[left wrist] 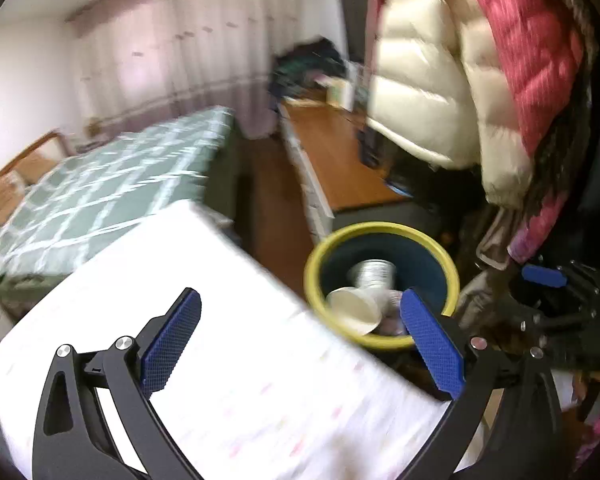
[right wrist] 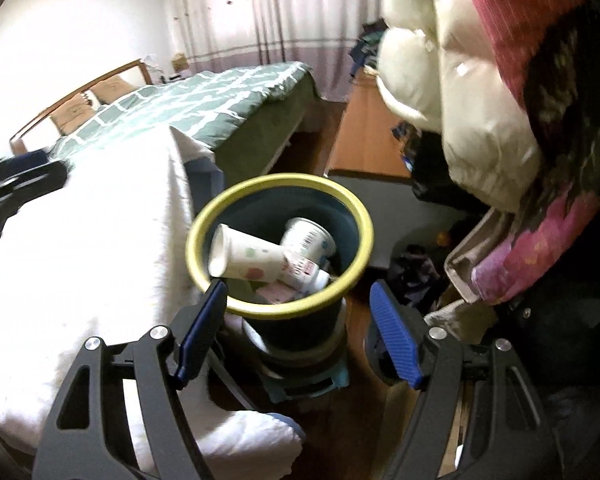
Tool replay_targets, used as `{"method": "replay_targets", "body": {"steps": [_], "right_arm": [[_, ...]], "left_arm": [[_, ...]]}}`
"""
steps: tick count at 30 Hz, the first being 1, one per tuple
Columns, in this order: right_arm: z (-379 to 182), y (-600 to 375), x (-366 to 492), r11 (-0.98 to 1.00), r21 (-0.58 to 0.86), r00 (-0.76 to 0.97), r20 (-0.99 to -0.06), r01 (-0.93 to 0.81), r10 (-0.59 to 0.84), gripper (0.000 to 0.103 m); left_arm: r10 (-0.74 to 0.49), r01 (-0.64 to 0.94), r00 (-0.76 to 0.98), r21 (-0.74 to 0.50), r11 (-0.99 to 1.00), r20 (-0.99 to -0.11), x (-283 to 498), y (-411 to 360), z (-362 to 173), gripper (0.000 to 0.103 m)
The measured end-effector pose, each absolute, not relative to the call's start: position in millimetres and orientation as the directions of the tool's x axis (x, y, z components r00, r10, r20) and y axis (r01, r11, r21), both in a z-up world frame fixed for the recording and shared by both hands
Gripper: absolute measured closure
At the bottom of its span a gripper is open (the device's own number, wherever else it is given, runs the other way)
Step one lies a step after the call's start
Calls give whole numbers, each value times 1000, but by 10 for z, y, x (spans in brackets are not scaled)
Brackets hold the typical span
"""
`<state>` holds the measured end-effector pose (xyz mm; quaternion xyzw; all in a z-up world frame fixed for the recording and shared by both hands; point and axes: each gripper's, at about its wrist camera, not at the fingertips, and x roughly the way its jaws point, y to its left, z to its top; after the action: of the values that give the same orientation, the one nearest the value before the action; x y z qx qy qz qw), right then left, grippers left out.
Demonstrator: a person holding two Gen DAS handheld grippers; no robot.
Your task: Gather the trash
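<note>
A dark bin with a yellow rim (right wrist: pixel 356 204) stands on the floor beside a white-covered table. It holds a white paper cup with coloured dots (right wrist: pixel 246 258) and another printed cup (right wrist: pixel 308 240) among other litter. The bin also shows in the left wrist view (left wrist: pixel 312 276), with cups (left wrist: pixel 356 308) inside. My right gripper (right wrist: pixel 300 296) is open and empty just above the bin's near rim. My left gripper (left wrist: pixel 300 312) is open and empty over the table's edge, to the left of the bin. The right gripper also shows at the right of the left view (left wrist: pixel 548 280).
The white-covered table (right wrist: pixel 80 240) is at the left. A bed with a green checked cover (right wrist: pixel 204 108) lies behind it. Puffy white and red jackets (right wrist: pixel 480 100) hang close on the right. A wooden desk (left wrist: pixel 332 160) stands behind the bin.
</note>
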<state>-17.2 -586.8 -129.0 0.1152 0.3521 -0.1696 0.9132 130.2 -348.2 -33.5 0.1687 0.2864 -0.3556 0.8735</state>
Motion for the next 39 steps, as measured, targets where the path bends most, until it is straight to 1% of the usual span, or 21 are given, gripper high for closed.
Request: {"method": "replay_targets", "body": {"steps": [7, 10, 12, 16, 18, 21, 26, 39], "right_arm": [[-1039, -5412, -323, 943, 45, 738, -635, 329, -227, 29], [-951, -5228, -406, 952, 42, 755, -620, 303, -213, 29], [-891, -5122, -457, 956, 32, 763, -611, 291, -212, 28], [-752, -4937, -577, 962, 20, 790, -575, 272, -212, 26], [-697, -4856, -642, 964, 16, 804, -556, 264, -211, 25], [-658, -4752, -712, 965, 1, 814, -537, 261, -220, 24], [-674, -4646, -740, 971, 8, 821, -537, 237, -196, 24], [-666, -4585, -657, 975, 9, 829, -527, 224, -186, 24]], "left_arm": [[-398, 521, 756, 110, 847, -519, 798, -2250, -187, 5], [-305, 396, 826, 104, 912, -475, 560, -1694, -141, 5], [-268, 337, 845, 71, 939, -463, 392, -1381, -126, 5], [-174, 225, 867, 56, 973, -468, 144, -896, -124, 5], [-137, 169, 873, 27, 985, -468, 0, -641, -136, 5], [-116, 125, 875, -11, 992, -469, -159, -407, -164, 5], [-63, 57, 896, -28, 998, -439, -304, -200, -173, 5], [-47, 30, 886, -45, 999, -461, -190, -300, -242, 5]]}}
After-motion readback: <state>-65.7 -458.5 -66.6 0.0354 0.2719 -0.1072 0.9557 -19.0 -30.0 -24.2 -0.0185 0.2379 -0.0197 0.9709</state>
